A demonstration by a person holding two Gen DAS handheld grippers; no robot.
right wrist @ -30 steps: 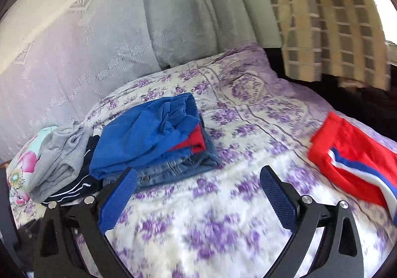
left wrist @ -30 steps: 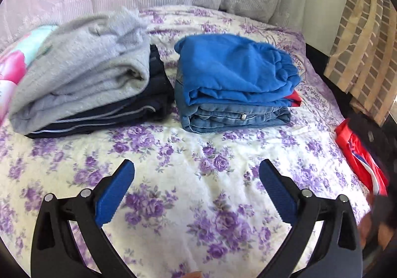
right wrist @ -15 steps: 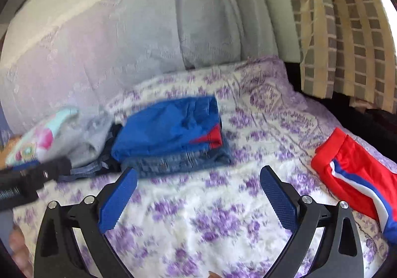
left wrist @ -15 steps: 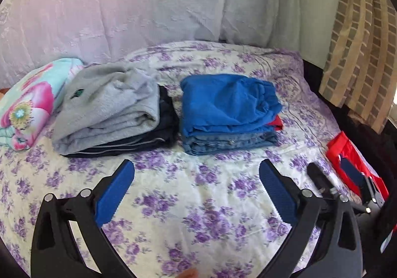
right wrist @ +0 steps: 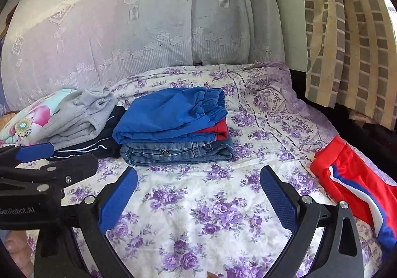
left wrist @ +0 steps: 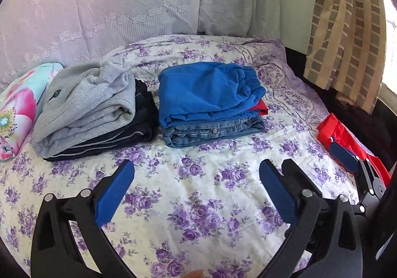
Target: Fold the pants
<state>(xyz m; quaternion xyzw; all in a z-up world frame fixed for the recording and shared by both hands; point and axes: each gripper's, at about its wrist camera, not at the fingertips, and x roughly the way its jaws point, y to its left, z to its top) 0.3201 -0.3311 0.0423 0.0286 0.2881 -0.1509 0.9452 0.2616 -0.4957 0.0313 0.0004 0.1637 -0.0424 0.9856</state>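
Observation:
Red pants with a blue and white stripe lie unfolded at the bed's right edge; they also show in the left wrist view. My left gripper is open and empty above the floral sheet. My right gripper is open and empty, left of the red pants. A folded stack of blue pants over red cloth and jeans sits mid-bed. A second stack holds grey pants over dark striped pants.
A floral pillow lies at the far left. A lace curtain hangs behind the bed and a checked curtain at the right. The purple floral sheet is bare in front of the stacks. The bed's right edge drops into shadow.
Both grippers have pulled back and tilted up, so the stacks look farther away. Each gripper has come into the other's view. Both stay open.

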